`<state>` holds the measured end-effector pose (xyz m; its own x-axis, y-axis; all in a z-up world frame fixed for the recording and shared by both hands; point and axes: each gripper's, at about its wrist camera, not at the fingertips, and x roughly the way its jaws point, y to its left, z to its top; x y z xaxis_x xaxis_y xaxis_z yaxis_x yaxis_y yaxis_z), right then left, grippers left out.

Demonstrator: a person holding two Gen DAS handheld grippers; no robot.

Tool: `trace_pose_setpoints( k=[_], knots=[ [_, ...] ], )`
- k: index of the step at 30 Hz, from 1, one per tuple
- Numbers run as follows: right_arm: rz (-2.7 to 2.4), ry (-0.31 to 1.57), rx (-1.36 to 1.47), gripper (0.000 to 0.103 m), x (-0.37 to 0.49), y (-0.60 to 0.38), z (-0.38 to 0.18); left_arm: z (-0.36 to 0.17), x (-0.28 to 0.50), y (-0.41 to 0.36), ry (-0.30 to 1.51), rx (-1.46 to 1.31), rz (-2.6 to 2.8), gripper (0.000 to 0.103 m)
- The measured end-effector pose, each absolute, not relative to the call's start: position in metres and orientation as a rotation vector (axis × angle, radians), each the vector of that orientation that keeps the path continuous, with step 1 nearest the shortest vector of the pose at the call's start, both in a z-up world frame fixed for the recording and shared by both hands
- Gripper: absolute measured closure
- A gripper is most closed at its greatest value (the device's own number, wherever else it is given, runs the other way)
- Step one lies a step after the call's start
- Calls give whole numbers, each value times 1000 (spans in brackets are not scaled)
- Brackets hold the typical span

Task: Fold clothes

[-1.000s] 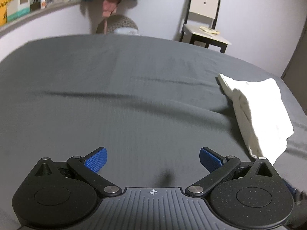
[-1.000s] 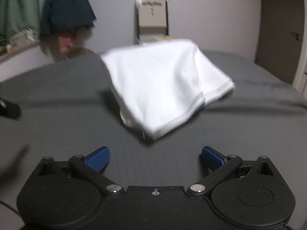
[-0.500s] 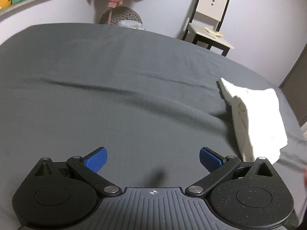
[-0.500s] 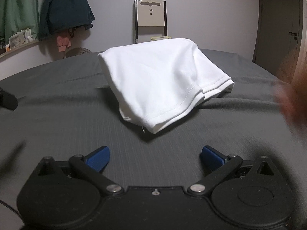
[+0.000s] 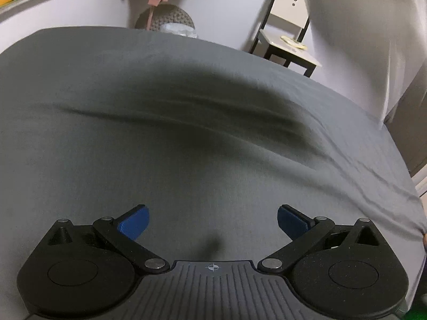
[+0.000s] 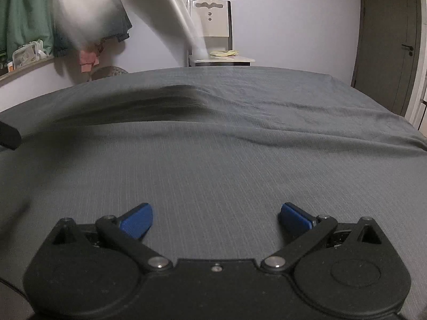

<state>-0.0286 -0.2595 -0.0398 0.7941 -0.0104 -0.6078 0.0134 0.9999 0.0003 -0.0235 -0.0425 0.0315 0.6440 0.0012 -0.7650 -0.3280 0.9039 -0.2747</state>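
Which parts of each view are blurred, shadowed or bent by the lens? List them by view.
Left wrist view: the white cloth garment at the upper right is smeared by motion; a broad dark shadow lies across the grey bed sheet; the bed's far edge bows from fisheye distortion. Right wrist view: the same garment streaks at the upper left, its shadow darkening the sheet below.

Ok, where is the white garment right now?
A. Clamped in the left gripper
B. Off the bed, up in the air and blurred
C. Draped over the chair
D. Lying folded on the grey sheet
B: the white garment hangs blurred above the grey sheet, and both the left gripper and the right gripper are open and empty.
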Motion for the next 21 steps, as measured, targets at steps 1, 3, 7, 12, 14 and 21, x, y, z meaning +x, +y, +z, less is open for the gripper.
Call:
trace_pose_setpoints(
  k=[1,3,7,12,14,21],
  knots=[
    [-13,654,5,0,-29,-259,-39,33,-23,-45,856,-408,186,0],
    [-14,654,5,0,-29,-259,-39,35,-22,-51,856,-398,171,0],
    [-16,654,6,0,-30,-258,-37,47,-23,-58,815,-369,143,0],
    [-15,654,4,0,-30,-258,-37,56,-24,-44,791,-412,157,0],
    [-15,653,3,0,-31,-257,-37,58,-24,-41,777,-446,154,0],
    [-12,654,1,0,-29,-259,-37,63,-24,-47,767,-425,79,0]
  ],
)
